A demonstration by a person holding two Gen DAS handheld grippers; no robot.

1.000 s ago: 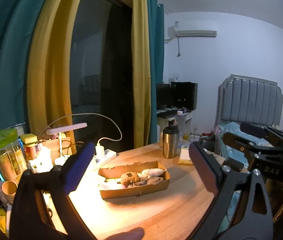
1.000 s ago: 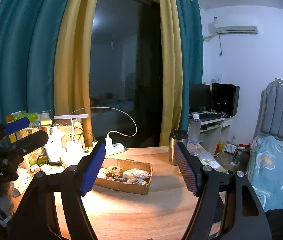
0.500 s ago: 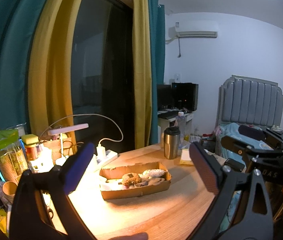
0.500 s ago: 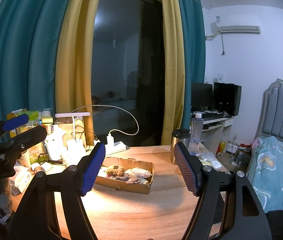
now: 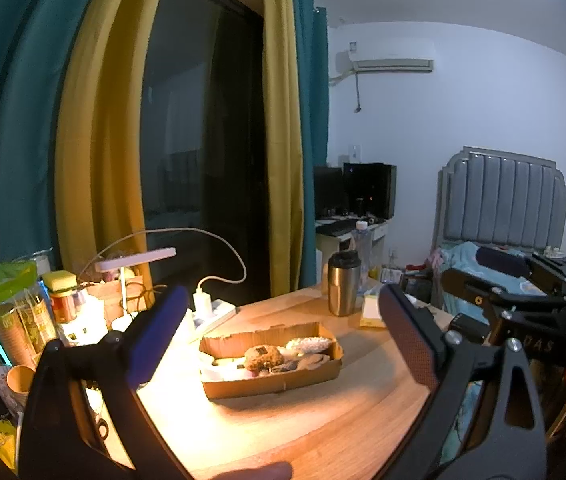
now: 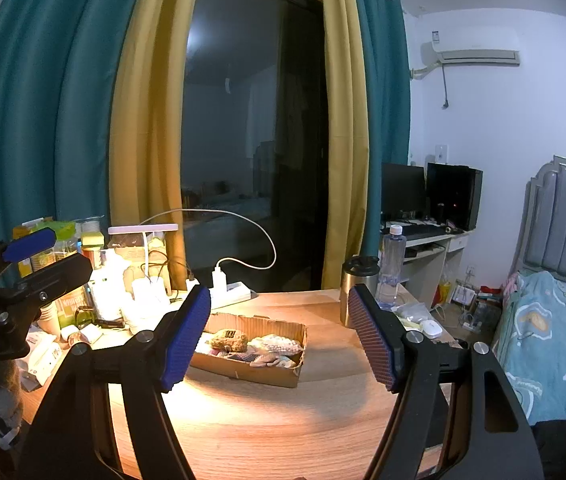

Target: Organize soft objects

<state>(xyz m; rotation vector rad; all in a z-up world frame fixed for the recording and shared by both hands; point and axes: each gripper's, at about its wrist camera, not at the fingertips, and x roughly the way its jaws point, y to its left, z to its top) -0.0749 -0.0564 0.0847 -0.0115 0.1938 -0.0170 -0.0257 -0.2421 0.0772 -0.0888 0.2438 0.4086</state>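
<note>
Both hand-held grippers are raised well above the tabletop (image 6: 283,420) and back from it, which reads to me as a stand-off pose that lets each camera take in the whole work area. The left hand-held gripper (image 5: 279,336) has its jaws spread wide with nothing between them; the right hand-held gripper (image 6: 279,334) is equally wide apart and empty.

The soft objects sit together inside 1 shallow cardboard tray (image 6: 243,370) near the middle of the tabletop, under the glow of 1 desk lamp (image 6: 143,229). Gathering them in a single open container keeps them from spreading and leaves them reachable from above. I count 1 brown plush lump (image 6: 229,339) at the left end, 1 pale knitted piece (image 6: 281,345) to its right, and at least 2 flatter fabric items in front, though they overlap too much for a sure tally.

Behind the tray stand 1 steel tumbler (image 5: 343,284) and 1 clear water bottle (image 6: 391,268), close together at the far edge. Since the soft things already lie in the tray, this could be them gathered as wanted, or waiting to be sorted out of it.
</note>
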